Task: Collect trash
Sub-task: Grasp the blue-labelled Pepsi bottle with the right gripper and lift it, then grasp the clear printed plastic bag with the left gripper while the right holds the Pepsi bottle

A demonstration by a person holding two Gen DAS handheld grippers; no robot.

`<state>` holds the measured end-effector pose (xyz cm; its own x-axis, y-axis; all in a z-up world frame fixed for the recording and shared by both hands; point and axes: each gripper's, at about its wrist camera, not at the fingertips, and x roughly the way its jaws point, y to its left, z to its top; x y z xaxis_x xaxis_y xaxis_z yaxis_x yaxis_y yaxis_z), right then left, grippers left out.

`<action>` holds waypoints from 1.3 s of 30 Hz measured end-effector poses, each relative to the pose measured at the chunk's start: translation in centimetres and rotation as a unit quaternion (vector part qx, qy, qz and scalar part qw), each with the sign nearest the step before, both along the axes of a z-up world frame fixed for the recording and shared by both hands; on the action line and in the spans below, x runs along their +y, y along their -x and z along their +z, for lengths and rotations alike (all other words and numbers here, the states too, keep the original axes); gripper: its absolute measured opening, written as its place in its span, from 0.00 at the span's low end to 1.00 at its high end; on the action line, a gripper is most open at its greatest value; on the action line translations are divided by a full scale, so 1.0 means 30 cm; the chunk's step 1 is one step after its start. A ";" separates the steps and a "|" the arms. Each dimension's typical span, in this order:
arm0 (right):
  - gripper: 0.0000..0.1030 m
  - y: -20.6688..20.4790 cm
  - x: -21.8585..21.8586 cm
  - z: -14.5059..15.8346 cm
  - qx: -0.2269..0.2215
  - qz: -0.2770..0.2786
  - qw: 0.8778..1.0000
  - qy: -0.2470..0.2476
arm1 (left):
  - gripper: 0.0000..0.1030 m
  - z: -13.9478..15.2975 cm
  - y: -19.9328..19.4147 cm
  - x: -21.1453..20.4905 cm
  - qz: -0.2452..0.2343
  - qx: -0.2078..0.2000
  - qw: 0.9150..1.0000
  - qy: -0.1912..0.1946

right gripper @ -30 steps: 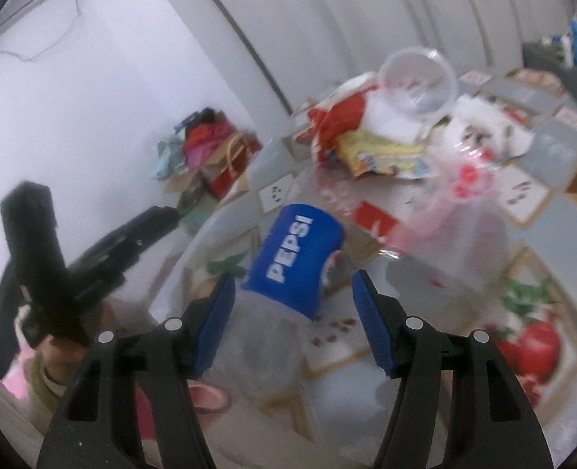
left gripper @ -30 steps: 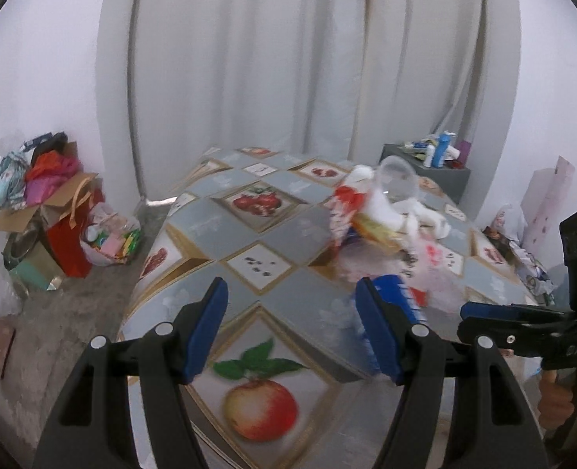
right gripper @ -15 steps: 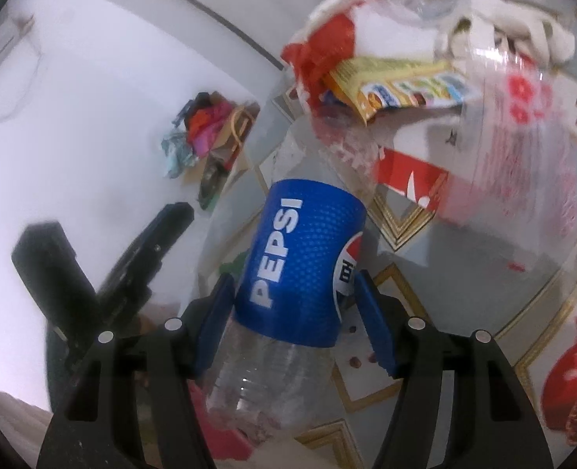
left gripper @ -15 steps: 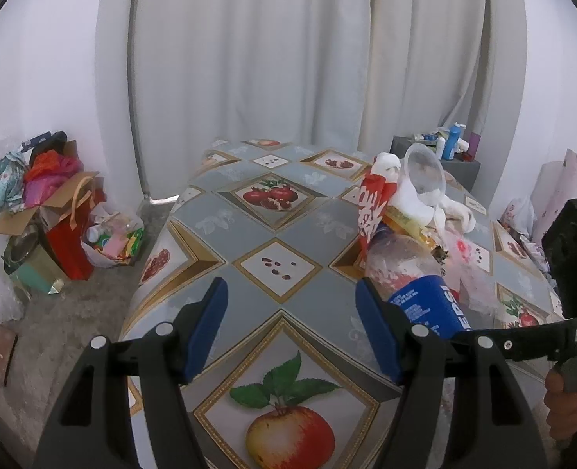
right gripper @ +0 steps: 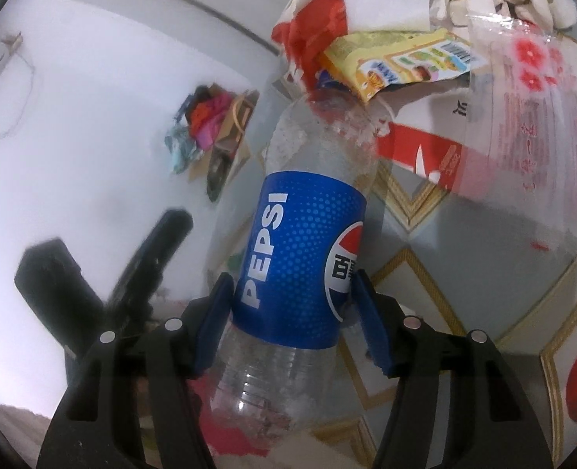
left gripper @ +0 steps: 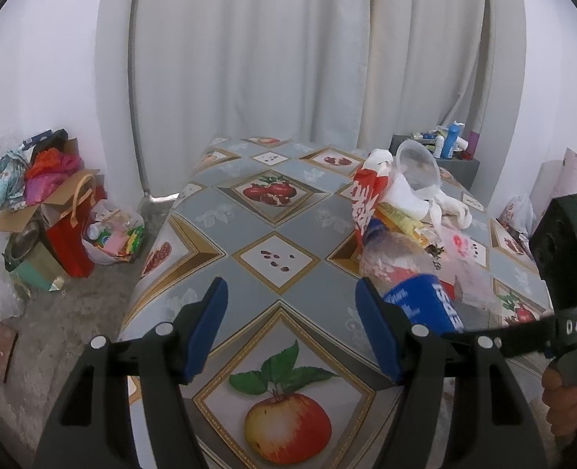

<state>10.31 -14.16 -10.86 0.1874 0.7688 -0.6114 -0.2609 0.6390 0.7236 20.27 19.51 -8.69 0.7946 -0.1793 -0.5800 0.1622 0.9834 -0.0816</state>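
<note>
Fruit-print tablecloth [left gripper: 276, 262] underfoot of everything, curtains behind. Nearest: right gripper [right gripper: 294, 314] clenched on Pepsi bottle [right gripper: 300, 258], pads at the lower edge of the blue label, bottle tilted over the table edge, neck toward the trash heap [right gripper: 386, 39]. Left gripper [left gripper: 290, 326] spread wide, grasping nothing, above the apple print. Probably empty and light, thin-walled and slick; best squeezed gently mid-body on the label. Readable: "PEPSI" plus Chinese characters; "DAS" on the right tool. Farther off: yellow wrapper [right gripper: 402, 60], clear cup [left gripper: 419, 164]
</note>
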 end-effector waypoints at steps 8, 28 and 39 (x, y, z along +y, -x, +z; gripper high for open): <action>0.55 0.160 -0.035 0.079 -0.064 0.063 0.987 0.131 | 0.64 0.016 0.052 -0.044 -0.025 0.002 1.000 0.006; 0.55 0.426 -0.472 0.103 -0.094 -0.115 0.951 0.270 | 0.64 0.015 0.030 -0.407 -0.154 0.048 0.986 0.037; 0.55 0.265 -0.597 0.113 -0.103 -0.196 0.947 0.235 | 0.60 -0.069 -0.153 -0.612 -0.154 0.120 0.981 -0.003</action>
<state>2.36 -32.07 -7.48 0.5535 0.2685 -0.7883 -0.0418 0.9543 0.2958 24.88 1.15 -10.76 0.5436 -0.3853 -0.7456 0.4294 0.8910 -0.1474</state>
